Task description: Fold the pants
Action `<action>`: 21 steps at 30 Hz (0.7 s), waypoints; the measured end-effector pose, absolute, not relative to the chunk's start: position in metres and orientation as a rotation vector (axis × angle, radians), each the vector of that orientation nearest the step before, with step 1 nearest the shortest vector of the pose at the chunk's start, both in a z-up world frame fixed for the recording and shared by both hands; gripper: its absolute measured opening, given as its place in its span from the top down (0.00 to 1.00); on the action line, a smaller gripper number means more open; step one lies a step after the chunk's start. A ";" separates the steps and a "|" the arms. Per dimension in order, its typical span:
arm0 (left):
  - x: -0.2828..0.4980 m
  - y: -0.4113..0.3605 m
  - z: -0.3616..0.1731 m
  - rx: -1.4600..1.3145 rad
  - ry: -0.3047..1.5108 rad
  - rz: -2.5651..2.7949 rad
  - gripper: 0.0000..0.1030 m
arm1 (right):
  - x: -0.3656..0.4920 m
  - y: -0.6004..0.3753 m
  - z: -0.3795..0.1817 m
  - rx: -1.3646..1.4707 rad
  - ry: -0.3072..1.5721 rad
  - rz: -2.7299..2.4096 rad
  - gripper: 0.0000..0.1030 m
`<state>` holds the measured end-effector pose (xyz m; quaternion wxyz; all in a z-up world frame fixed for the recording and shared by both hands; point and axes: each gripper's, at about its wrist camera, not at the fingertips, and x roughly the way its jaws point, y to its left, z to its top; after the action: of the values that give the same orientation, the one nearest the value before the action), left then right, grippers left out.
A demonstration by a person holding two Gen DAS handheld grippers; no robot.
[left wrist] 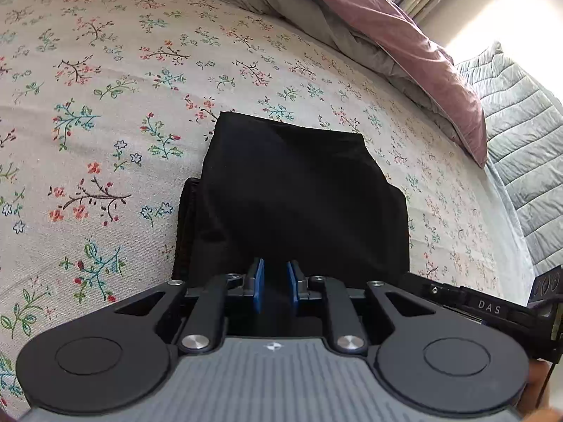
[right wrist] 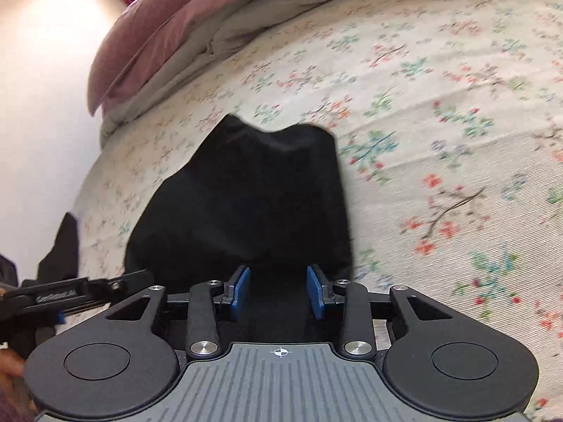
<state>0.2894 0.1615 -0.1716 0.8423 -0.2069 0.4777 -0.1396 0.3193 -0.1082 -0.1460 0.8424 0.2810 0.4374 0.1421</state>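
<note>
the black pants [left wrist: 302, 193] lie on the flowered bed sheet [left wrist: 105, 105], already doubled into a short, thick bundle with layered edges showing at its left side. both grippers sit at the near end of the bundle, side by side.

the left gripper [left wrist: 275, 286] has its blue pads [left wrist: 259, 283] drawn to a narrow gap. black cloth runs right up to them, but the dark fabric and shadow make it hard to say whether any of it is pinched, so i cannot tell if that hand has a hold. the right gripper [right wrist: 278, 290] has its jaws spread wide over the near edge, gripping nothing. in the right view the far edge of the pants looks humped and uneven, and the picture is blurred there.

the task looks close to its end: this reads as the last fold, or the tidying of it. to do it well, both hands should work the near edge at matching heights, each taking all the layers and not just the top one. if another fold is meant, carry the edge low and level to the far edge, lay it down square, then press out the hump. the cloth is limp and slippery-looking, so a shallow bite may let layers slide apart.

a pink pillow [left wrist: 404, 35] and a grey quilt [left wrist: 520, 147] lie well beyond.
</note>
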 end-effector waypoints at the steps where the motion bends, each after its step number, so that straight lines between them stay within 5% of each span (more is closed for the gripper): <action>1: 0.289 0.164 -0.171 -0.460 1.007 -0.294 0.70 | 0.318 -0.109 -0.143 0.575 0.908 0.272 0.68; 4: 0.286 0.173 -0.165 -0.513 0.981 -0.271 0.62 | 0.315 -0.119 -0.140 0.540 0.883 0.176 0.56; 10: 0.282 0.184 -0.157 -0.542 0.937 -0.257 0.28 | 0.297 -0.150 -0.142 0.699 0.878 0.145 0.46; 17: 0.285 0.195 -0.165 -0.603 0.951 -0.261 0.24 | 0.296 -0.156 -0.157 0.801 0.926 0.223 0.43; 21: 0.286 0.202 -0.164 -0.535 0.941 -0.182 0.11 | 0.300 -0.144 -0.156 0.756 0.932 0.257 0.42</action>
<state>0.2857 0.2019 -0.1642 0.8532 -0.2541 0.4471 -0.0865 0.2999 -0.1435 -0.1555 0.8175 0.3549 0.4373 0.1206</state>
